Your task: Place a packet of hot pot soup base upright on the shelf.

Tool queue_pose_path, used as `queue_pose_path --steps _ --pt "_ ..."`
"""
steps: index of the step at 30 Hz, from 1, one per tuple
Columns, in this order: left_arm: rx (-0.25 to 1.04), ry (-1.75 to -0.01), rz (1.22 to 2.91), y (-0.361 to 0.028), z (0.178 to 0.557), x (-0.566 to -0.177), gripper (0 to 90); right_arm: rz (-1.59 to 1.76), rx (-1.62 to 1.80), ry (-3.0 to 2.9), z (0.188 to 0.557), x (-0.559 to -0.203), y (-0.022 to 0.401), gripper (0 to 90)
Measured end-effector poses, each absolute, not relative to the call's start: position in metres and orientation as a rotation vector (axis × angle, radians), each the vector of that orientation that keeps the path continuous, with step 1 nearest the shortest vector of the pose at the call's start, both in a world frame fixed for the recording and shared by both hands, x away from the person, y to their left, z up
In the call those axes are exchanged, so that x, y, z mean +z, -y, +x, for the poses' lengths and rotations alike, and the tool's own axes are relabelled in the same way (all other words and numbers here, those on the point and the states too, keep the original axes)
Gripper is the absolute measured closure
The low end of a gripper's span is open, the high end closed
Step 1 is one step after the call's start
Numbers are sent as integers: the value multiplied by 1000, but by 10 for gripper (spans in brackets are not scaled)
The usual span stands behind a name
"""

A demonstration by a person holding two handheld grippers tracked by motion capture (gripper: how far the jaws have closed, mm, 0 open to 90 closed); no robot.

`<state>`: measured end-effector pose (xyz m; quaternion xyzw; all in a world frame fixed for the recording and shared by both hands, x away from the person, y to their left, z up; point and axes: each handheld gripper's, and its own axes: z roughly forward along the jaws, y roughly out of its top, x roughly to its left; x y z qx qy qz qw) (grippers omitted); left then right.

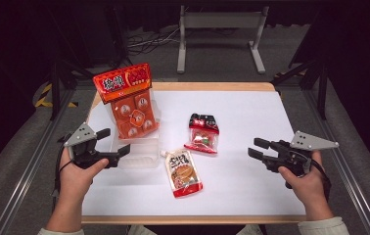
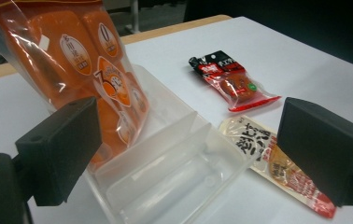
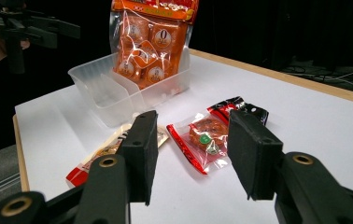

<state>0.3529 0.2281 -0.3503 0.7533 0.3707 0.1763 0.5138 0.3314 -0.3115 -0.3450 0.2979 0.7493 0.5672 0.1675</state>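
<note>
A tall orange snack bag [image 1: 130,105] stands upright in the far compartment of a clear plastic divided bin [image 1: 144,164] at the table's left. My left gripper [image 1: 116,142] hovers just left of the bin, open and empty; in its own view the open jaws frame the bin [image 2: 174,177] and the bag [image 2: 86,60]. A small red-and-black packet [image 1: 202,133] and a sauce pouch [image 1: 184,172] lie flat mid-table. My right gripper [image 1: 255,148] is at the right, open and empty, pointing left toward the packet [image 3: 207,137].
The white table top [image 1: 251,112] has a wooden rim at its far and near edges. Behind the table a grey metal stand [image 1: 219,22] and cables sit on the floor. The person's other hand with the left gripper [image 3: 39,28] appears beyond the bin [image 3: 114,88].
</note>
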Motion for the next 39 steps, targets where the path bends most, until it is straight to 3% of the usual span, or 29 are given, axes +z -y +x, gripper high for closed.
queue_pose_path --steps 27,39 --pt "365 -885 1797 -244 332 -366 69 956 1449 -2230 429 -362 262 432" --pt "369 -910 1792 -246 332 -368 68 1034 1429 -2237 468 -377 253 466"
